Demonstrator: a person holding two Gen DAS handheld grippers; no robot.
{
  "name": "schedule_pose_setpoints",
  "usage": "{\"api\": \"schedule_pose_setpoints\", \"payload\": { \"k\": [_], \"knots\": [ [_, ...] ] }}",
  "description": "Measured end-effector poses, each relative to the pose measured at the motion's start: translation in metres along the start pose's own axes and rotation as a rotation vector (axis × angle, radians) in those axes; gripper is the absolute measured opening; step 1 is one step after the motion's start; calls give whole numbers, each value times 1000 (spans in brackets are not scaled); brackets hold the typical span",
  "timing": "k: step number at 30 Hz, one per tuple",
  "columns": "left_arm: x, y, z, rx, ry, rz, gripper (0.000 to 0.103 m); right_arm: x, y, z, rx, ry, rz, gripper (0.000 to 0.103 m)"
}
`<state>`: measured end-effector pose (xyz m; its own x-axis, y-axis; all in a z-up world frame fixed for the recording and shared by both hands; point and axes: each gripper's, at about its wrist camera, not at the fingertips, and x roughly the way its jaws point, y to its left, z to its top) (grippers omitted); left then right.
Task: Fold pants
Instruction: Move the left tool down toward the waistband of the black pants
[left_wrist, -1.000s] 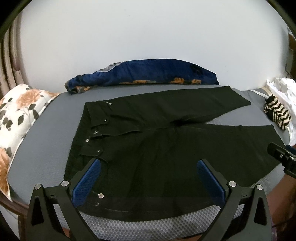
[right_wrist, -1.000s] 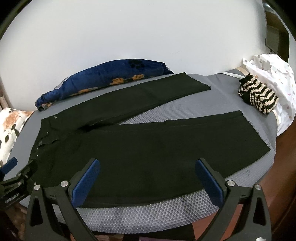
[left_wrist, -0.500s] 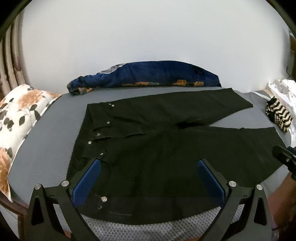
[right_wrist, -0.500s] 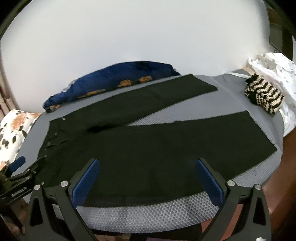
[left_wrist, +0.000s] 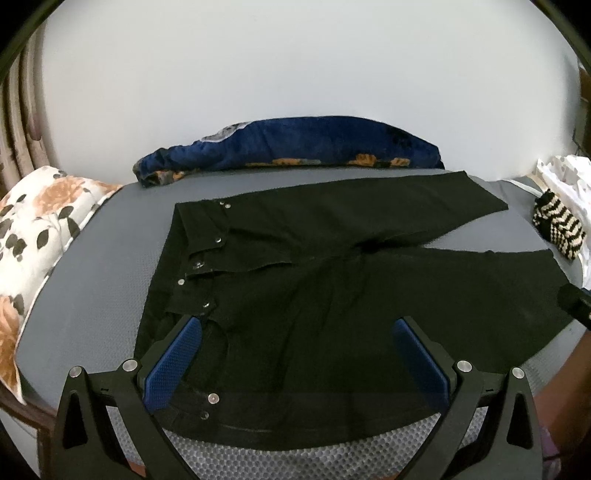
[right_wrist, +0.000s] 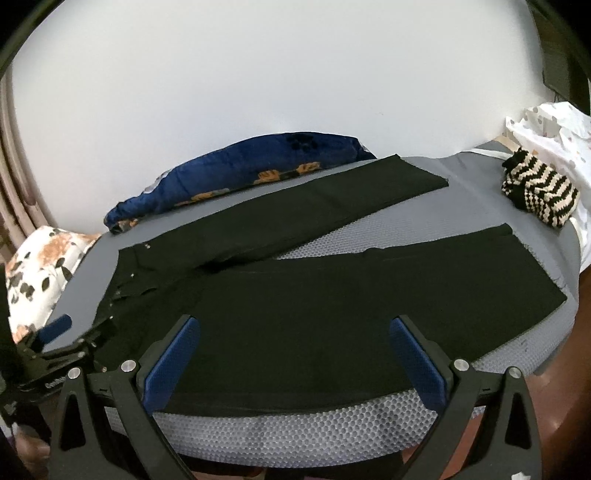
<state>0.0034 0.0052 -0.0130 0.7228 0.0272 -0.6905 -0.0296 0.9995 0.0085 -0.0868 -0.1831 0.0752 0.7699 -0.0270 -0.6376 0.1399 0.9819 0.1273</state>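
Black pants (left_wrist: 332, 280) lie flat on a grey mat (left_wrist: 103, 266), waistband with metal snaps to the left and both legs spread apart to the right. My left gripper (left_wrist: 295, 350) is open and empty, above the near edge by the waistband. My right gripper (right_wrist: 295, 350) is open and empty, above the near leg of the pants (right_wrist: 332, 295). The left gripper also shows at the left edge of the right wrist view (right_wrist: 66, 339). The right gripper's tip shows at the right edge of the left wrist view (left_wrist: 574, 304).
A blue floral cushion (left_wrist: 295, 147) lies along the back wall. A white floral pillow (left_wrist: 33, 229) is at the left. A black-and-white striped knit item (right_wrist: 535, 192) and white cloth (right_wrist: 546, 129) sit at the right. The mat's near edge (right_wrist: 295, 428) is below the grippers.
Both grippers have risen and tilted slightly, so the pants sit a little lower in both views. Both stay open. The pants have not moved.
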Motion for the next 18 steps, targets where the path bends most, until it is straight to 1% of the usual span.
{"api": "schedule_pose_setpoints", "payload": {
  "k": [4,9,11,14,18],
  "knots": [
    [4,4,1,-4,11,1,103,-3,2,-1,-20,-14,1,103],
    [9,18,6,-23,33,18,103,-7,3,-1,-22,1,58,103],
    [10,26,12,-34,26,32,103,-10,8,0,-51,-1,72,103],
    [13,38,24,-37,20,65,103,-14,18,7,-107,-21,68,103],
    [20,54,41,-52,20,73,103,-19,27,21,-112,-47,84,103]
  ]
}}
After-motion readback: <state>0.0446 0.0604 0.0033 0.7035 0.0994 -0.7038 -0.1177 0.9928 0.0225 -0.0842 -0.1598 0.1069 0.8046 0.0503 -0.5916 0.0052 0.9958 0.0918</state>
